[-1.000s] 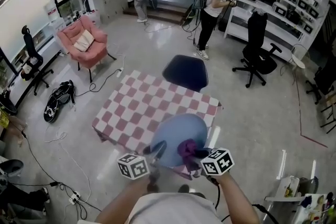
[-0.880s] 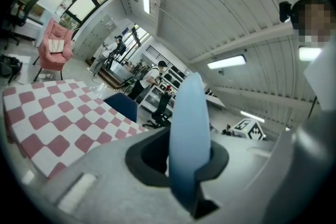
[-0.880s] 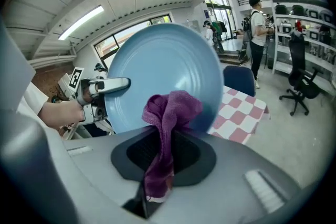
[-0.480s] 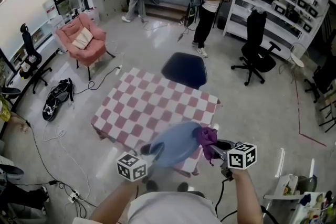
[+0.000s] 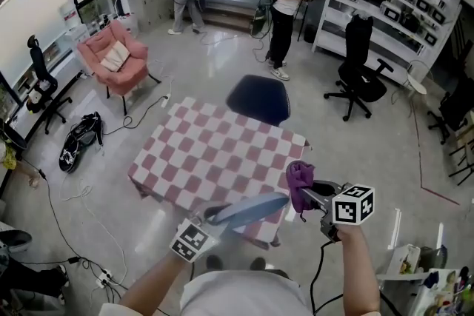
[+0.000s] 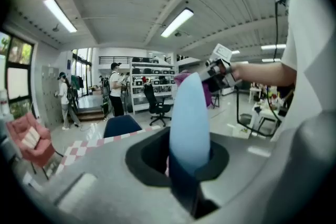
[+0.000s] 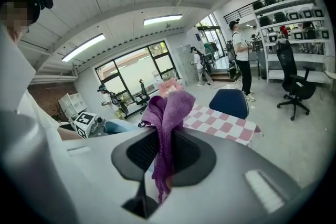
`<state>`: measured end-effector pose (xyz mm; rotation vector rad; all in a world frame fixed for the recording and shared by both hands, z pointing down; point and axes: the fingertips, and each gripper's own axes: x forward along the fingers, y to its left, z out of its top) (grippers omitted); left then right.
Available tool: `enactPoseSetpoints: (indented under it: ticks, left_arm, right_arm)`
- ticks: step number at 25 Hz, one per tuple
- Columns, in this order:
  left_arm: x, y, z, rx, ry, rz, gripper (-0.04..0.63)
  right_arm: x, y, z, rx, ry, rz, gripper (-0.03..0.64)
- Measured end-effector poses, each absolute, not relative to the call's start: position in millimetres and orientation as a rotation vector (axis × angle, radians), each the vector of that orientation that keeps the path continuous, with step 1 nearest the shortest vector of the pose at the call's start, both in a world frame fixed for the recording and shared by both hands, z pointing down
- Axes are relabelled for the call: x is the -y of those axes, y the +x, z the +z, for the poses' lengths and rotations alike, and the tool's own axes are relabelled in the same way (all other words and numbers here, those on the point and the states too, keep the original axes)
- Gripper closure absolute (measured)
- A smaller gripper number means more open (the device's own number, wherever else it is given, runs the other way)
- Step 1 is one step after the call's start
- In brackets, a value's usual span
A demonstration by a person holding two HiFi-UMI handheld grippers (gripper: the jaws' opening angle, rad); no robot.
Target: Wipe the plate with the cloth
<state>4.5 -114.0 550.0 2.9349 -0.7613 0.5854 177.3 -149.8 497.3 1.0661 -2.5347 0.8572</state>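
A light blue plate (image 5: 248,209) hangs in the air over the near edge of the checkered table (image 5: 215,155), tilted almost edge-on in the head view. My left gripper (image 5: 212,217) is shut on its near rim; in the left gripper view the plate (image 6: 190,118) rises upright between the jaws. A purple cloth (image 5: 300,181) is bunched in my right gripper (image 5: 311,193), which is shut on it and held just right of the plate, apart from it. In the right gripper view the cloth (image 7: 167,128) droops from the jaws, and the plate (image 7: 119,126) shows at left.
A dark blue chair (image 5: 260,99) stands at the table's far side. A pink armchair (image 5: 116,55) is at far left and a black office chair (image 5: 359,70) at right. Two people (image 5: 282,0) stand in the background. Shelving (image 5: 385,4) lines the right wall.
The plate has been tipped up from nearly flat to almost edge-on. My right gripper with the cloth has moved right and off the plate's face. My left gripper has shifted slightly.
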Motion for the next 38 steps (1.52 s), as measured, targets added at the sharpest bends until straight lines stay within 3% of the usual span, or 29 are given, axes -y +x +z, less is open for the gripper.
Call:
enactPoseSetpoints:
  ticks: [18,28,38]
  left_arm:
    - [118.7,20.3,563.7,0.741,3.193,1.091,0.546]
    - [123.2,35.0,573.1,0.663,3.212,1.209,0.546]
    - [120.4,31.0,568.1,0.698,3.265,1.194,0.545]
  right_arm:
    - [118.4,76.4,501.1,2.467,0.683,0.659,0.558]
    - [98.3,17.8,489.6,2.507,0.447,0.568,0.558]
    - [113.2,52.1,502.5,2.482,0.514,0.645,0.558]
